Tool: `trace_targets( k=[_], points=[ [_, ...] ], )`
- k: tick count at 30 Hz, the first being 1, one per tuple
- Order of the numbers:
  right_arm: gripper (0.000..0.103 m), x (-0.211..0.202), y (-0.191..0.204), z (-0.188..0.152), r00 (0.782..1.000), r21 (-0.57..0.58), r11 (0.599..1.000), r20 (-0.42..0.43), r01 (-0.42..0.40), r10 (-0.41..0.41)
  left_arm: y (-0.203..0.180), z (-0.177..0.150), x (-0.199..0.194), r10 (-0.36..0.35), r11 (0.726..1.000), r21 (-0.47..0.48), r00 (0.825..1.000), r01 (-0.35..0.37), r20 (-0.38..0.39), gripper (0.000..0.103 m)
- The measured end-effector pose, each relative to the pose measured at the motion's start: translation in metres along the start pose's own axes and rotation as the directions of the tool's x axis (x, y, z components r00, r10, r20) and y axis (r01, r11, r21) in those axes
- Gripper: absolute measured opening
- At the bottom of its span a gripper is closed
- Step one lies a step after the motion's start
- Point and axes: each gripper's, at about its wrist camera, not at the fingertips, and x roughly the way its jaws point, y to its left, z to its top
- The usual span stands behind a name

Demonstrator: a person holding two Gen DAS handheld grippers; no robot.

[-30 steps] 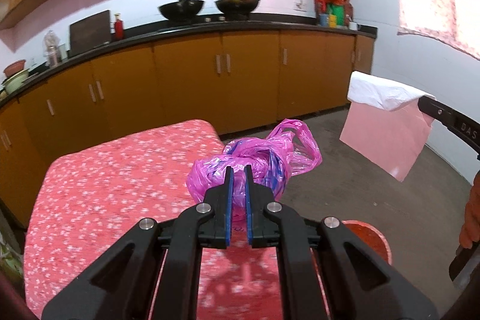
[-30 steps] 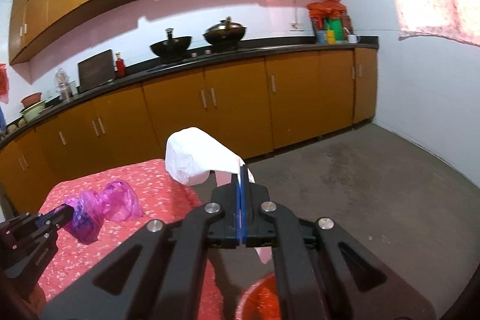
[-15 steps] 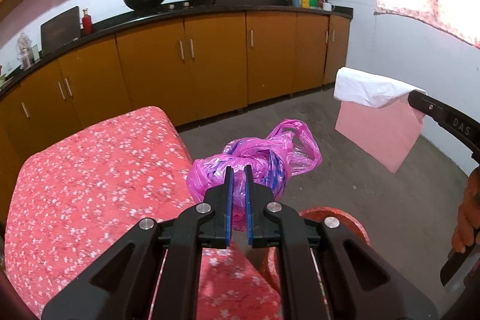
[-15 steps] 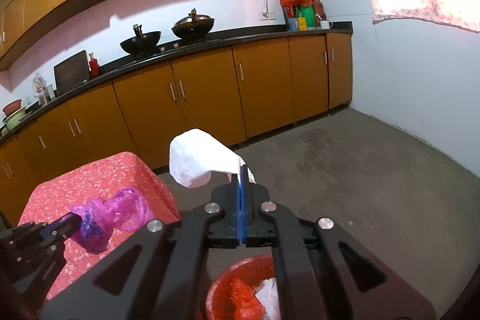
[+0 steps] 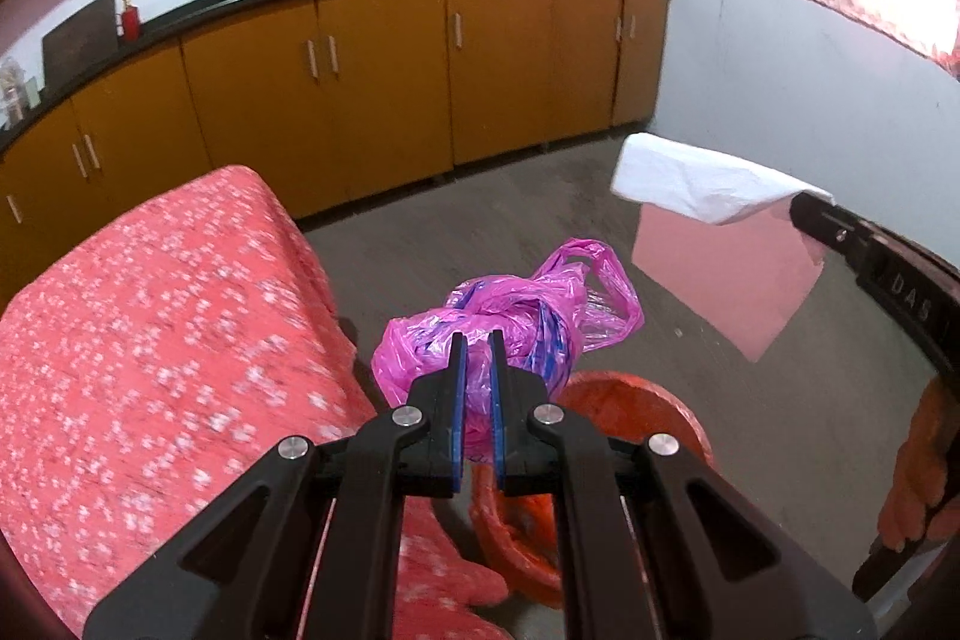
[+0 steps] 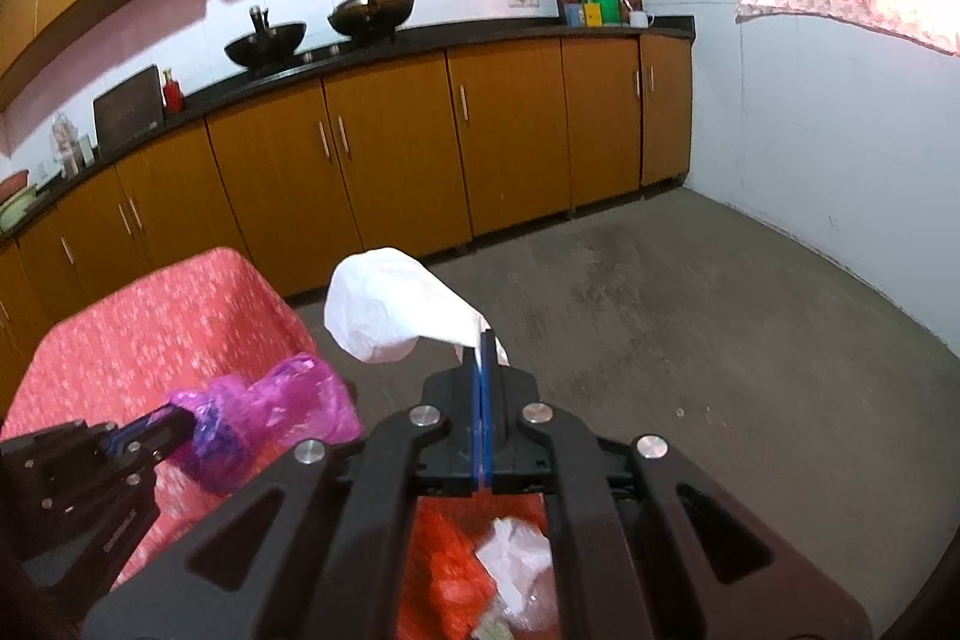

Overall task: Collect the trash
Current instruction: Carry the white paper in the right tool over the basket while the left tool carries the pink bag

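Now one pink bag (image 5: 510,316) clamped in left fingers (image 5: 463,370), one white sheet (image 6: 390,304) in right fingers (image 6: 480,358), one red bin (image 5: 630,400), perhaps, below.

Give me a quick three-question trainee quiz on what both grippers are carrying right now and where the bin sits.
1. True or false: the left gripper is shut on a magenta plastic bag.
2. What hangs from the right gripper? A) a steel spoon B) white paper and a pink sheet C) a glass bottle
3. Fill in: the red bin stands on the ___, beside the red-clothed table.

Key: 1 true; 2 B; 3 floor.
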Motion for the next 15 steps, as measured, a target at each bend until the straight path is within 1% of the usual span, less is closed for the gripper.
trace_targets(
  k=[4, 9, 15],
  points=[
    [0.002, 0.011, -0.016, -0.025, 0.998, 0.014, 1.000, -0.062, 0.018, -0.017, -0.017, -0.014, 0.014, -0.019, 0.999, 0.025, 0.999, 0.020, -0.039, 0.007],
    [0.002, 0.023, -0.034, -0.055, 0.990, 0.029, 0.999, -0.138, 0.037, -0.032, -0.033, -0.029, 0.031, -0.023, 0.999, 0.044, 0.996, 0.027, -0.084, 0.007],
    [0.002, 0.038, -0.045, -0.083, 0.978, 0.047, 0.998, -0.207, 0.031, -0.020, -0.049, -0.045, 0.049, -0.021, 0.997, 0.066, 0.991, 0.030, -0.132, 0.007]
  ],
)
